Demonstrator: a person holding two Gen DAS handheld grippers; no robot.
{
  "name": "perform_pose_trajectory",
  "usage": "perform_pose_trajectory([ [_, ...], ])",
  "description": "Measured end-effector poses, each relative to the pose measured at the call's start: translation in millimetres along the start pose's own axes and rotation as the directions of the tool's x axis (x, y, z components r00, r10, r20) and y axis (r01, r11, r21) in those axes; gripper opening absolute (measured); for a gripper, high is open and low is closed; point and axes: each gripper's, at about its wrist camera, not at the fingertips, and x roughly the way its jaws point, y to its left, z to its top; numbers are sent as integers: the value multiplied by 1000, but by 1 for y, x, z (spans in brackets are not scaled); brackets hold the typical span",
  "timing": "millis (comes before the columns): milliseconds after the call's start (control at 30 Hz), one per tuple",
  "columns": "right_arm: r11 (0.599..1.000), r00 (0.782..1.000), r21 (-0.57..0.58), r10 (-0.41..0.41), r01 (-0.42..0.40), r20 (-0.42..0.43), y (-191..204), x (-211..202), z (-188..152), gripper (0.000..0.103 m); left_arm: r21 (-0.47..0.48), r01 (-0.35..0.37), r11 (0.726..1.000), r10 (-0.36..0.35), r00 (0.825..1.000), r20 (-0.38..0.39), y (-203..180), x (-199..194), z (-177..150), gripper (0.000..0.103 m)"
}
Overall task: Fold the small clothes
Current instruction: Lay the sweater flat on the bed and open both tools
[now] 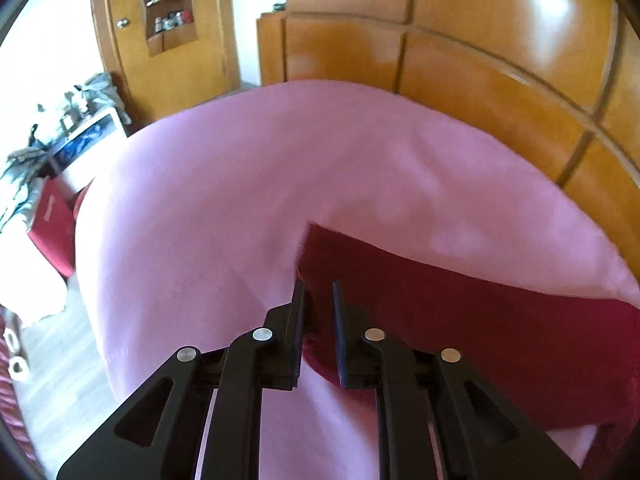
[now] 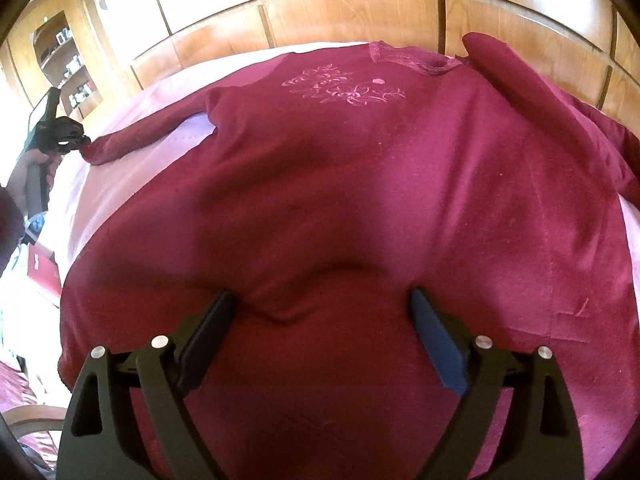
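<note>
Maroon long-sleeved cotton shirt (image 2: 360, 184) lies unfolded; left hand-held gripper (image 1: 318, 292) pinches its nine-o'clock sleeve, right hand-held gripper (image 2: 324, 300) is spread.

Wooden headboard (image 2: 352, 16) walls off the far side beyond the shirt (image 2: 360, 184); near side lies open.

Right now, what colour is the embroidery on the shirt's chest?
Pink floral embroidery on the dark red long-sleeved shirt, clearest from the right wrist.

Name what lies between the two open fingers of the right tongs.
In the right wrist view, only the dark red shirt lies between the right tongs' fingers, bunched into a small ridge; nothing else is there.
</note>
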Motion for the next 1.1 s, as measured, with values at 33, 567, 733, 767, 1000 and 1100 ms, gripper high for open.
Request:
perform_pose_trajectory([
  [33, 1000, 1000, -2, 4, -4, -5, -1, -1, 1, 89, 17, 16, 1000, -16, 1000, 17, -7, -10, -7, 36],
  [567, 765, 827, 419, -559, 489, 56, -245, -127, 0, 78, 402, 610, 682, -610, 779, -148, -159, -166, -195, 45],
  [733, 711, 790, 380, -605, 592, -97, -293, -82, -2, 36, 403, 661, 634, -616, 746, -255, -186, -176, -242, 45],
  [767, 693, 775, 376, -618, 615, -129, -300, -77, -3, 21, 413, 659, 628, -612, 747, -260, -189, -180, -248, 45],
  [1000, 657, 751, 521, -659, 546, 45, -321, -177, 2, 7, 513, 602, 611, -553, 789, -267, -199, -181, -260, 45],
  [1100, 631, 738, 576, -671, 520, 68, -345, -216, 12, 7, 525, 590, 614, -535, 800, -273, -210, -174, -258, 45],
])
